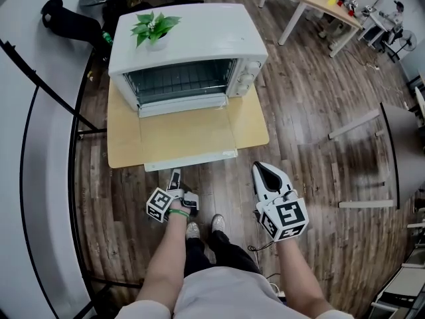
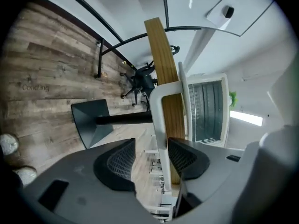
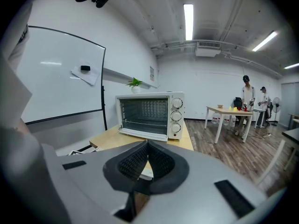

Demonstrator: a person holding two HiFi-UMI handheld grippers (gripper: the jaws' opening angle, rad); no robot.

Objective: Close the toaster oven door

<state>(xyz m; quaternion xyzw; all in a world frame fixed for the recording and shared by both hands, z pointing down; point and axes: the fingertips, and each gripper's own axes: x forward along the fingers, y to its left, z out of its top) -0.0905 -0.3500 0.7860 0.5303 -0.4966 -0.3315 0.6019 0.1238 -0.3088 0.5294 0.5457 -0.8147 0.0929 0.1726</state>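
Straddling the door handle [image 2: 160,115] w/ left gripper [image 2: 150,155] jaws apart, I'd pinch, then swing it up to the toaster oven [image 1: 189,45]; right gripper [image 3: 145,161] closed, empty.

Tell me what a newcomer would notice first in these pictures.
The white toaster oven on the wooden table stands out first, its door lying flat open and a potted plant on top. At the door's front edge the left gripper has its jaws apart with the white handle showing between them. The right gripper, shut and empty, hangs alongside.
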